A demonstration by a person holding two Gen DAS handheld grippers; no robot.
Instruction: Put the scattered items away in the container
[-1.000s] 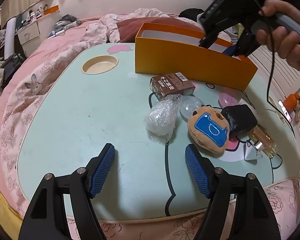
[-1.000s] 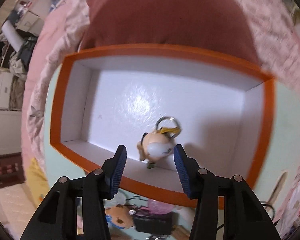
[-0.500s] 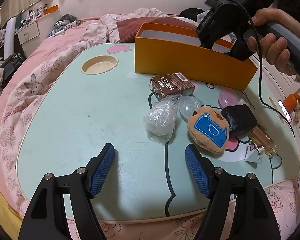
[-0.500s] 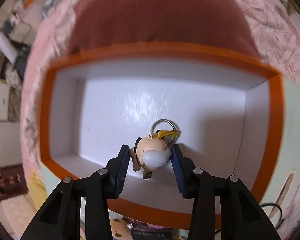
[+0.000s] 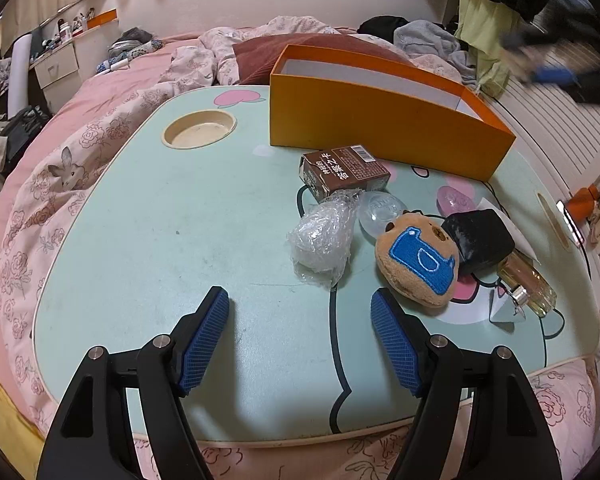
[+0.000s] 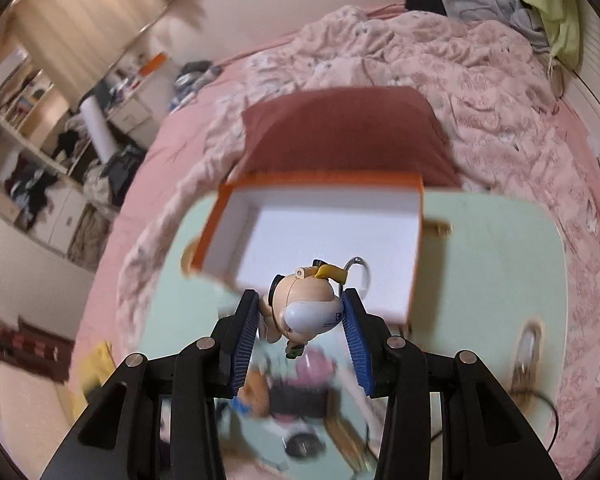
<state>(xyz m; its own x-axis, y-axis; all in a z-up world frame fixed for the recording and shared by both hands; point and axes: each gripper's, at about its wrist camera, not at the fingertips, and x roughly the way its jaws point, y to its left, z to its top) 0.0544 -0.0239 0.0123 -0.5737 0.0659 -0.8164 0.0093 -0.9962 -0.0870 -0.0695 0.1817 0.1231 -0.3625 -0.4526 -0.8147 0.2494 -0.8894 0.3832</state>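
Note:
My right gripper [image 6: 301,298] is shut on a small cream figurine keychain [image 6: 304,312] with a metal ring [image 6: 359,270], held in the air above the near edge of the orange box [image 6: 320,179], whose white inside shows nothing else. In the left wrist view the same box [image 5: 380,128] stands at the back of the table. In front of it lie a brown drink carton [image 5: 344,170], a crumpled clear bag [image 5: 322,240], a brown plush with a blue patch [image 5: 418,260], a black pouch [image 5: 480,236] and a perfume bottle [image 5: 528,284]. My left gripper [image 5: 300,300] hovers open over the near table, holding nothing.
The pale green lap table [image 5: 160,220] rests on a pink floral bed and has a round cup recess [image 5: 199,134] at the back left. A clear dome [image 5: 380,210] and a pink piece [image 5: 456,198] lie among the items. The right gripper [image 5: 556,72] blurs at upper right.
The right gripper closed on the figurine lying in the box, then lifted it up and back out of the box. The left gripper and the items on the table stayed put.

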